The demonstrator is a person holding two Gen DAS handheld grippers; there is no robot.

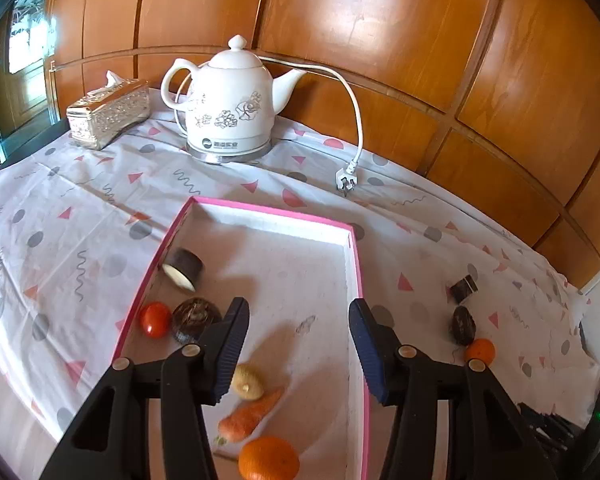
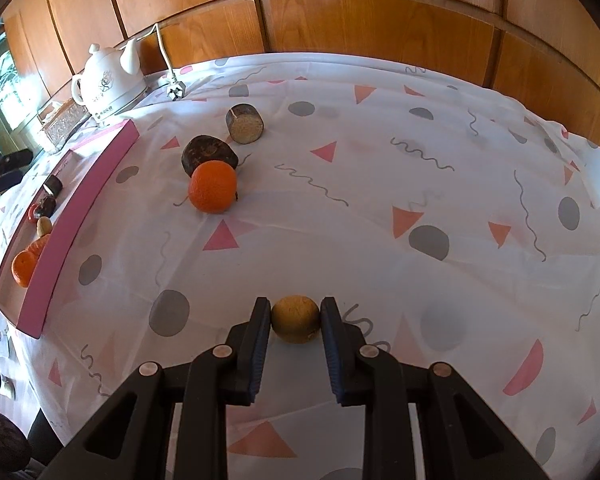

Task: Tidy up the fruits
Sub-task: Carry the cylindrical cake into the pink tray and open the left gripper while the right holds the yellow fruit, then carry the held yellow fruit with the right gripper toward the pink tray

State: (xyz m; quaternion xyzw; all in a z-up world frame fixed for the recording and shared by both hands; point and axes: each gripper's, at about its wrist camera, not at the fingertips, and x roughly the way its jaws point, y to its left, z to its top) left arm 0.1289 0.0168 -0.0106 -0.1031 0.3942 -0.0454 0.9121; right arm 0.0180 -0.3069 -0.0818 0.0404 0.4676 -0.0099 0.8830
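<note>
My left gripper (image 1: 298,308) hangs open over the pink-rimmed tray (image 1: 276,210), with nothing between its fingers. In the tray lie a dark cut cylinder (image 1: 184,266), a red tomato (image 1: 155,319), a dark round fruit (image 1: 194,316), a small yellowish piece (image 1: 247,382), a carrot (image 1: 250,414) and an orange (image 1: 269,458). My right gripper (image 2: 295,304) is shut on a tan round fruit (image 2: 295,318) that rests low over the cloth. Farther out on the cloth sit another orange (image 2: 213,186), a dark fruit (image 2: 208,154) and a brown cut cylinder (image 2: 245,123).
A white kettle (image 1: 228,104) stands at the back by the wooden wall, its cord and plug (image 1: 346,178) lying on the patterned cloth. A silver tissue box (image 1: 108,114) is to its left. The tray's pink side wall (image 2: 80,208) lies left of my right gripper.
</note>
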